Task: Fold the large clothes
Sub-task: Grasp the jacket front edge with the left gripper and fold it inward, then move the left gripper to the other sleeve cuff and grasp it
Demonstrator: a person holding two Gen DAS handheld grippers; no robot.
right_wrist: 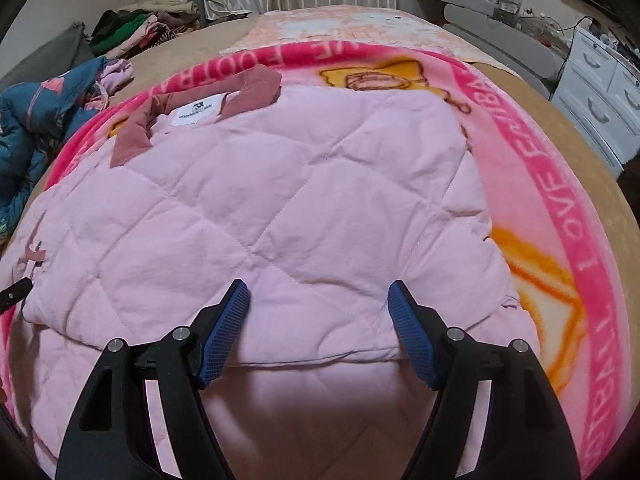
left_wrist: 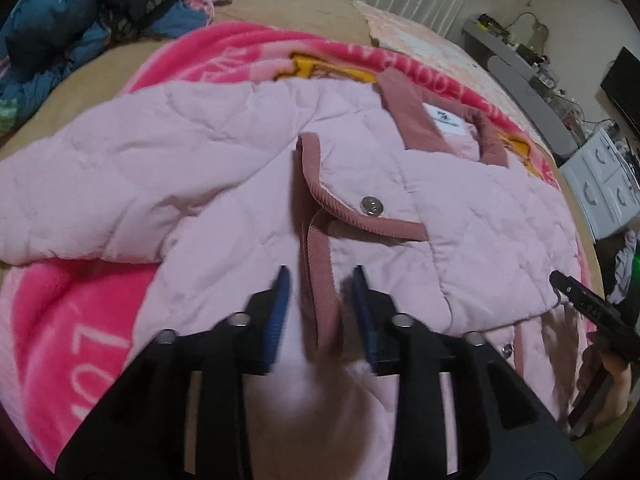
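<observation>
A pale pink quilted jacket (left_wrist: 224,168) with dusty-rose corduroy trim lies spread on a pink blanket. Its collar and white label (left_wrist: 446,120) point away from me, and a sleeve is folded across the chest, showing a metal snap (left_wrist: 370,205). My left gripper (left_wrist: 321,276) hovers open over the front placket, the trim strip (left_wrist: 322,280) running between its blue pads untouched. In the right wrist view, the jacket's folded panel (right_wrist: 280,200) fills the middle. My right gripper (right_wrist: 317,286) stands wide open over that panel's near hem. The right gripper (left_wrist: 580,304) also shows at the left view's right edge.
The pink printed blanket (right_wrist: 540,208) covers a tan bed (right_wrist: 580,128). A blue patterned quilt (left_wrist: 80,12) is bunched at the far left, and a pile of clothes (right_wrist: 152,24) lies beyond it. White drawers (right_wrist: 600,92) and a grey shelf stand to the right.
</observation>
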